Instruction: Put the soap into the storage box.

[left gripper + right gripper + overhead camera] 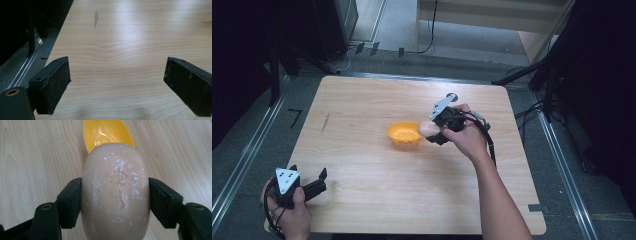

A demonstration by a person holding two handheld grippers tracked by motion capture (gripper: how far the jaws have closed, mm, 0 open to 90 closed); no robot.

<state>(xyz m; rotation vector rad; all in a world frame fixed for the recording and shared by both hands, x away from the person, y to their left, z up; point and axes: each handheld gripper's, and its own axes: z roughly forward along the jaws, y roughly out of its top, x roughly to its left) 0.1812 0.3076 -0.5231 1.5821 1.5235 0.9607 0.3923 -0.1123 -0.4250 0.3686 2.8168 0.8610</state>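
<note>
A pale peach egg-shaped object [116, 190], with white specks and an embossed mark, is clamped between the black jaws of my right gripper [115, 200]. In the high view my right gripper [430, 131] holds this egg [427, 129] just off the right rim of a small yellow bowl [404, 133], near the middle of the wooden table [362, 100]. The yellow bowl [107, 132] lies straight ahead of the egg, with nothing in it. My left gripper [319, 179] rests at the table's near left corner, its jaws wide apart over bare wood [117, 82].
The light wooden table has rounded corners and a dark scuff [325, 123] near its left side. Metal rails [242, 160] run along the floor on both sides. Black stands and cables [542, 75] crowd the far right; a pale cabinet [492, 20] stands behind.
</note>
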